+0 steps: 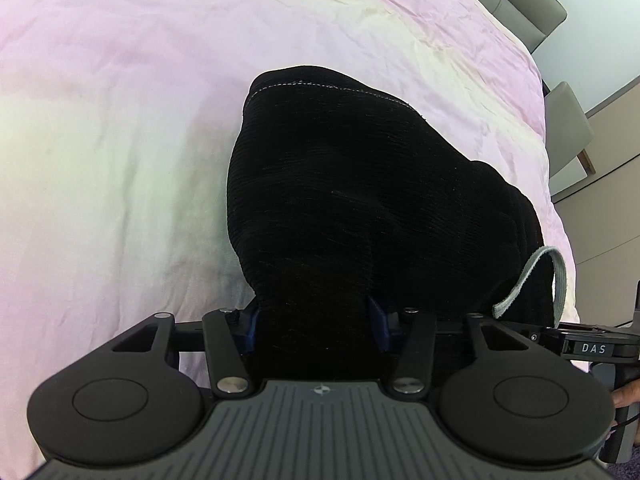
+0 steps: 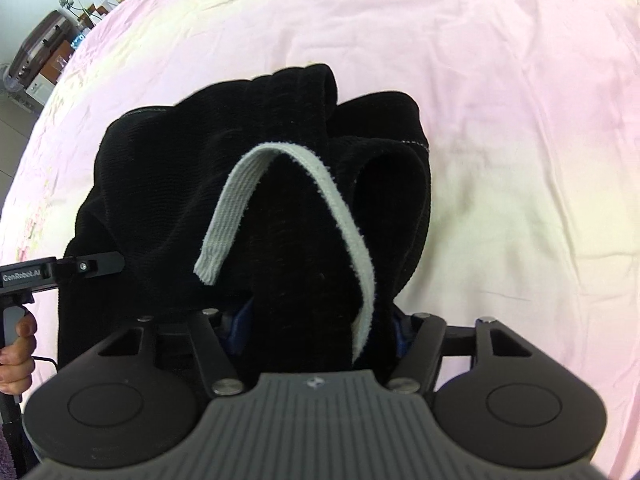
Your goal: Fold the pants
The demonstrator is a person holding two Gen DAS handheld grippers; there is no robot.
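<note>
A big pink bedsheet (image 1: 120, 140) covers the bed. The black pants (image 1: 360, 200) sit bunched up on it, close to both grippers. The left gripper (image 1: 314, 320) pinches a thick fold of the pants between its blue fingers. The right gripper (image 2: 316, 320) pinches another fold. A gray drawstring (image 2: 248, 196) loops over the black cloth.

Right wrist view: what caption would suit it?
Right gripper clamps bunched black pants, grey drawstring looping, above a pink bedsheet.
</note>
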